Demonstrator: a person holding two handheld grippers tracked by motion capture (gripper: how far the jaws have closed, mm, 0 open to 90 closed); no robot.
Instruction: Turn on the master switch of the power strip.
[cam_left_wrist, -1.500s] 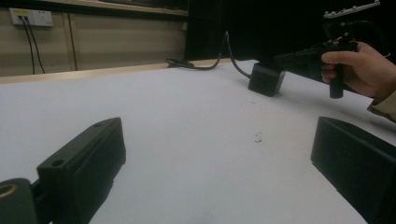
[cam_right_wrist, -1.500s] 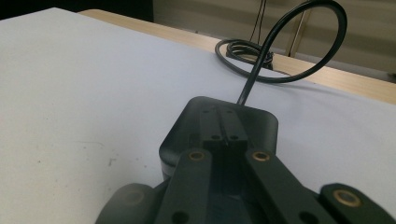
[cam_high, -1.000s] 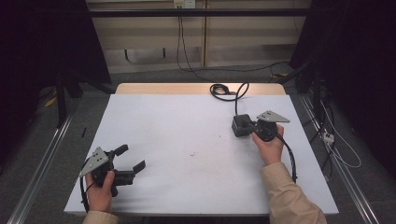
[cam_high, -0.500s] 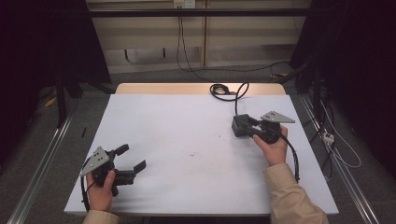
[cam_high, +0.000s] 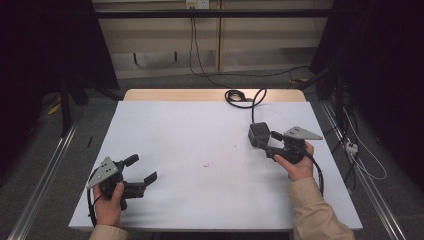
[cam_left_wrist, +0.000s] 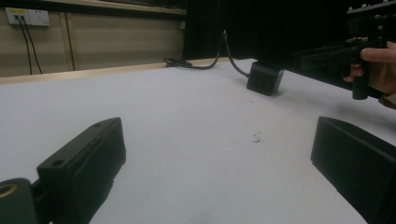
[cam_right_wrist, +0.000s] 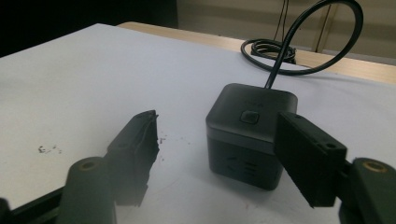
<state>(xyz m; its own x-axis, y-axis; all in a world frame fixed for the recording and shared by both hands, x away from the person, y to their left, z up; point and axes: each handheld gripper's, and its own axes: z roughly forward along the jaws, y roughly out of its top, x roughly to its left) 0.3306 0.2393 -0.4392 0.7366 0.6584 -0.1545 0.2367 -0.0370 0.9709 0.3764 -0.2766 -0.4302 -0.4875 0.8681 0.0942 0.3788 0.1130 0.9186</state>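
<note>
Cube (cam_right_wrist: 252, 133): just ahead of right gripper (cam_right_wrist: 215, 154), nearer its right jaw.
Right jaws: just been opening, spread (nothing pinched).
Left gripper (cam_high: 142, 170): well apart from cube, jaws spread.

I see open white table (cam_high: 200, 150) across the frame's centre and left for passage. At right of centre the black cube (cam_high: 258, 134) blocks my right gripper (cam_high: 264, 145); its cable (cam_high: 245, 97) coils at the top centre edge.

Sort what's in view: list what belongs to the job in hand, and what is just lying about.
In the job:
black cube power socket with its cable
right gripper, jaws just opened, close beside the cube

Lying about:
left gripper, open over bare white table
wall socket
floor cables
</note>
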